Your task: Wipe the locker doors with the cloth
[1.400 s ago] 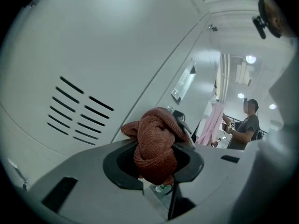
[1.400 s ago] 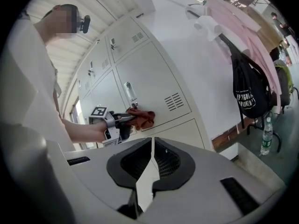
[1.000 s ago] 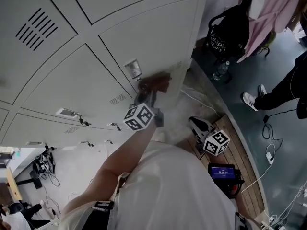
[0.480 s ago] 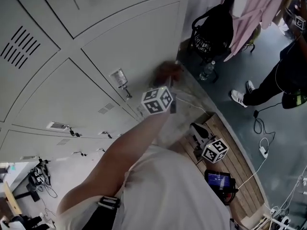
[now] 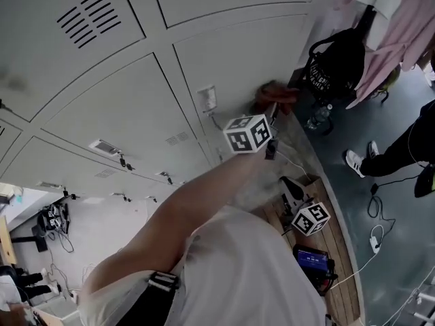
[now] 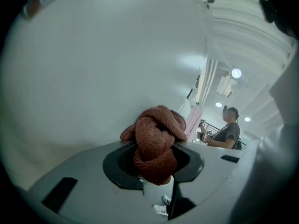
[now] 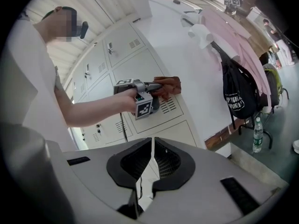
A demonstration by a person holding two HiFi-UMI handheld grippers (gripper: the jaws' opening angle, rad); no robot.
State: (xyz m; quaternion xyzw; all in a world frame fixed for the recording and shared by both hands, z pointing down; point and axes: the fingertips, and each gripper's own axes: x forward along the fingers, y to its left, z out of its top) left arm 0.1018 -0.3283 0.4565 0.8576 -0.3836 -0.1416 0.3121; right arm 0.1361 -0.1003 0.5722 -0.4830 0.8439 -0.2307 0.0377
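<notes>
A rust-brown knitted cloth (image 5: 274,93) is bunched in my left gripper (image 5: 271,109), whose jaws are shut on it. The cloth presses against a pale grey locker door (image 5: 231,56) near that door's right edge, to the right of its small latch plate (image 5: 207,99). In the left gripper view the cloth (image 6: 156,141) fills the gap between the jaws, with the door (image 6: 93,64) close behind. My right gripper (image 7: 152,148) is shut with nothing in it; it hangs low by my body (image 5: 310,218) and looks at the left gripper (image 7: 140,101) and cloth (image 7: 167,85).
Right of the lockers hang a black backpack (image 5: 333,63) and pink garments (image 5: 401,26). A water bottle (image 5: 317,117) stands on the floor below them. A person's leg and shoe (image 5: 356,161) are at the right. Cables (image 5: 378,212) and a device (image 5: 314,257) lie by the wooden platform.
My left gripper has slid the cloth rightward across the door, away from the latch plate toward the door's right edge. The right gripper has stayed low.
</notes>
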